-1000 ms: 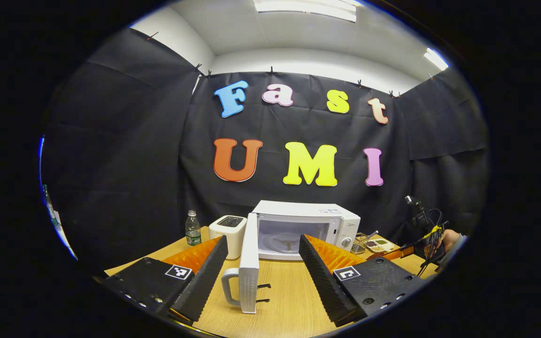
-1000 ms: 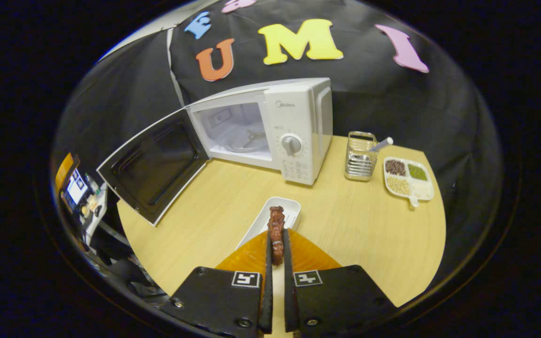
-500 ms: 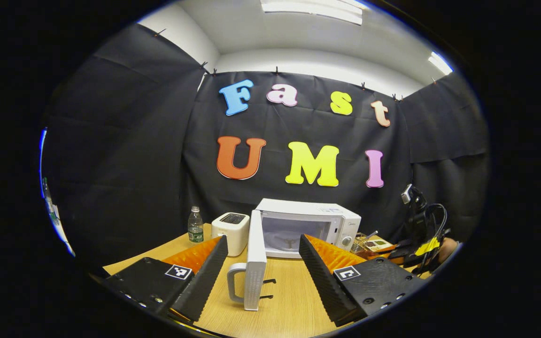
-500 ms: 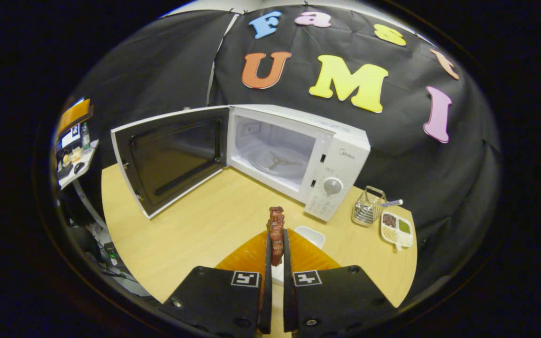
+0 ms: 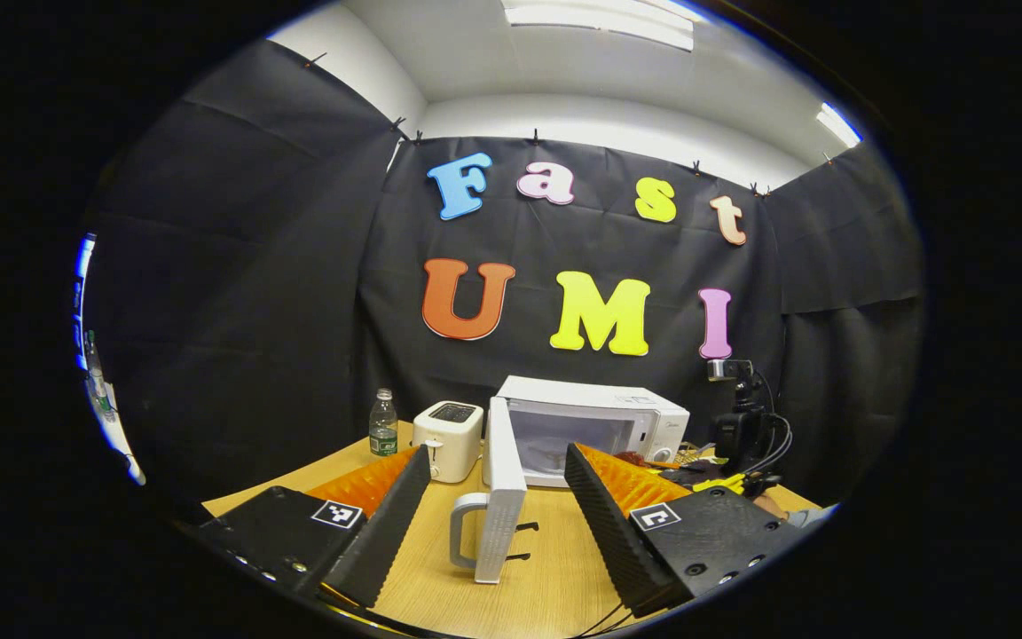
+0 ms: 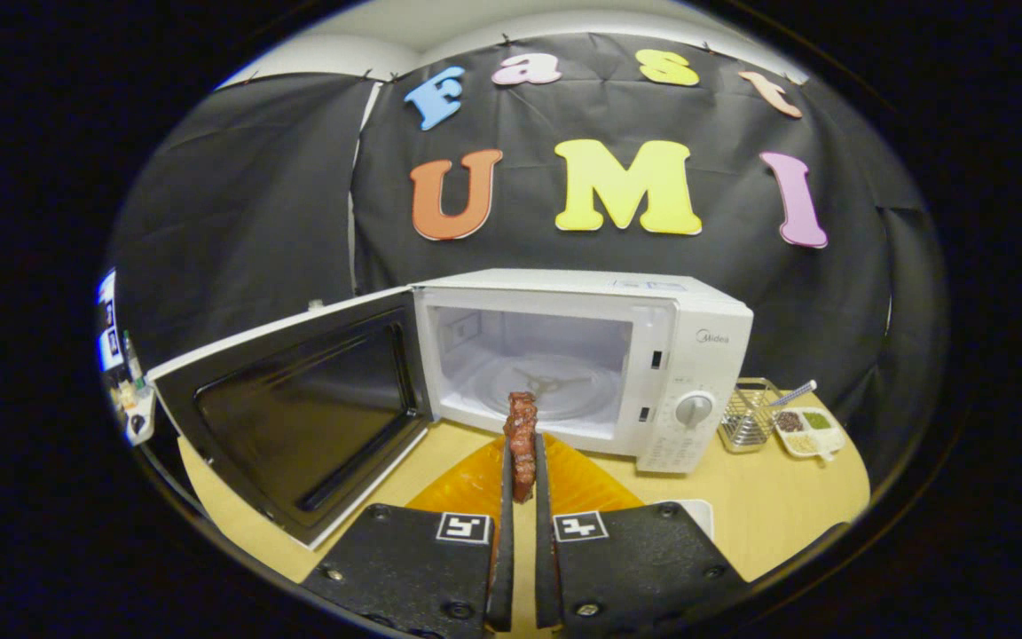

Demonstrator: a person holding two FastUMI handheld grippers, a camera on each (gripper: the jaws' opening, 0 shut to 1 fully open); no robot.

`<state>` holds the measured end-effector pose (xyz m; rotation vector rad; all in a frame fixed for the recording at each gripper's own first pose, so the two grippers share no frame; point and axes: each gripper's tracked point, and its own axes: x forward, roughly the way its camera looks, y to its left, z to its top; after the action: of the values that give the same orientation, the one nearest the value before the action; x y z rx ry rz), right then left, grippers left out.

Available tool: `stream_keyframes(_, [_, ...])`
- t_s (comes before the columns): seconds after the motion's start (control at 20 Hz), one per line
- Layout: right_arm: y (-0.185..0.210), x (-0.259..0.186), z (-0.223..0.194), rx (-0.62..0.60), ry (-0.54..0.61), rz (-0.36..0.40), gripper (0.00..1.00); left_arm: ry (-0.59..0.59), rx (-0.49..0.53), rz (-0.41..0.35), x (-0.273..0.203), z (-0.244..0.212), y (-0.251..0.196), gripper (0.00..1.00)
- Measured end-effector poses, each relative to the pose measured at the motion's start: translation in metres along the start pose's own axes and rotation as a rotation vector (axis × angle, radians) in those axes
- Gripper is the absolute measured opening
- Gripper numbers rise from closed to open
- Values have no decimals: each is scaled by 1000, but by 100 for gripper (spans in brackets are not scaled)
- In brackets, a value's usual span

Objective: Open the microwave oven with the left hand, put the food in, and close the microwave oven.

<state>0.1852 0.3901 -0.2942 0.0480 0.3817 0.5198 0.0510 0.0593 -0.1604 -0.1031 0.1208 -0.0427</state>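
Observation:
The white microwave stands at the back of the wooden table with its door swung wide to the left. Inside lies the bare glass turntable. My right gripper is shut on a brown piece of food, held upright just in front of the opening. In the left gripper view the door is edge-on with its handle toward the left, between my spread fingers without touching them. My left gripper is open. The right gripper's rig shows at the right, before the microwave.
A white toaster and a water bottle stand left of the microwave. Right of it are a wire utensil basket and a divided dish of beans. A white tray lies just under my right gripper.
My right gripper has swung from above the white tray to face the microwave opening, carrying the food closer. The left gripper has drifted slightly, staying open by the door.

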Motion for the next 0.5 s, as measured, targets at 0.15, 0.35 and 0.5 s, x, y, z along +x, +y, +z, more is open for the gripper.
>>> stream_keyframes(0.15, [0, 40, 6, 115, -48, -76, 13, 14, 3, 6, -1, -5, 1, 93])
stream_keyframes(0.35, [3, 94, 13, 253, -122, -164, 13, 41, 14, 7, -1, -12, 0, 93])
stream_keyframes(0.5, [-7, 130, 13, 371, -136, -231, 13, 57, 32, 4, 0, -15, -2, 93])
